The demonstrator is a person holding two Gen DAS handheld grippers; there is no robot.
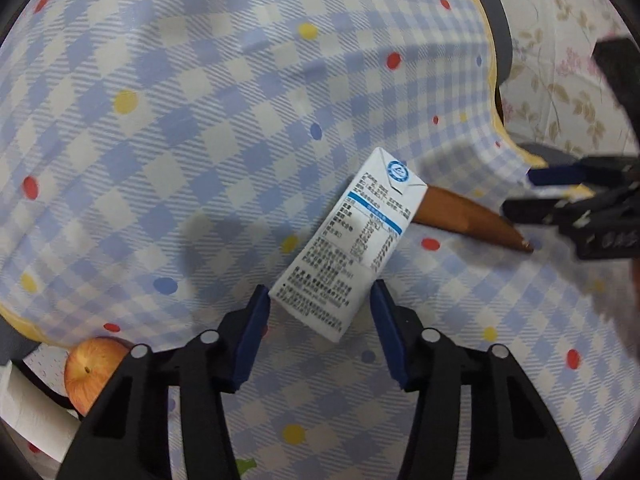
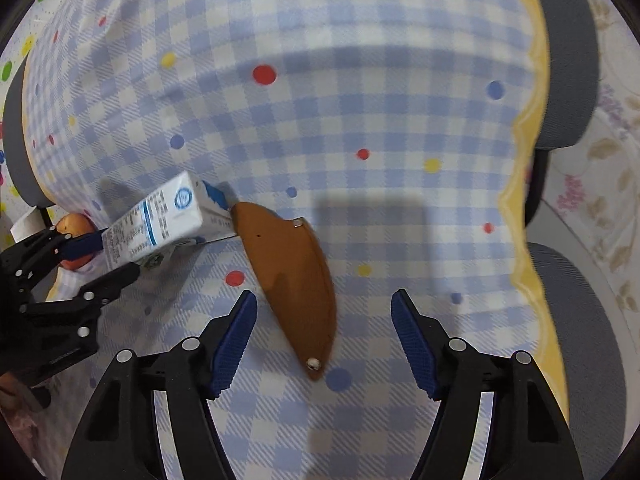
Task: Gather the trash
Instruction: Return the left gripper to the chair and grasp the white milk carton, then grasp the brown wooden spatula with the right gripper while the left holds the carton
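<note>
Left wrist view: the left gripper [image 1: 320,300] has its fingers spread wide around the near end of a white milk carton [image 1: 348,240] lying on the checked tablecloth [image 1: 160,120], pads not touching it. Behind it, a brown curved piece [image 1: 472,216] is partly hidden. An apple [image 1: 92,372] sits cut off at lower left. Right wrist view alone shows the whole brown piece [image 2: 292,280], lower centre, the right gripper [image 2: 324,304] wide over it, open cloth stretching to the yellow hem [image 2: 528,160] at right.
</note>
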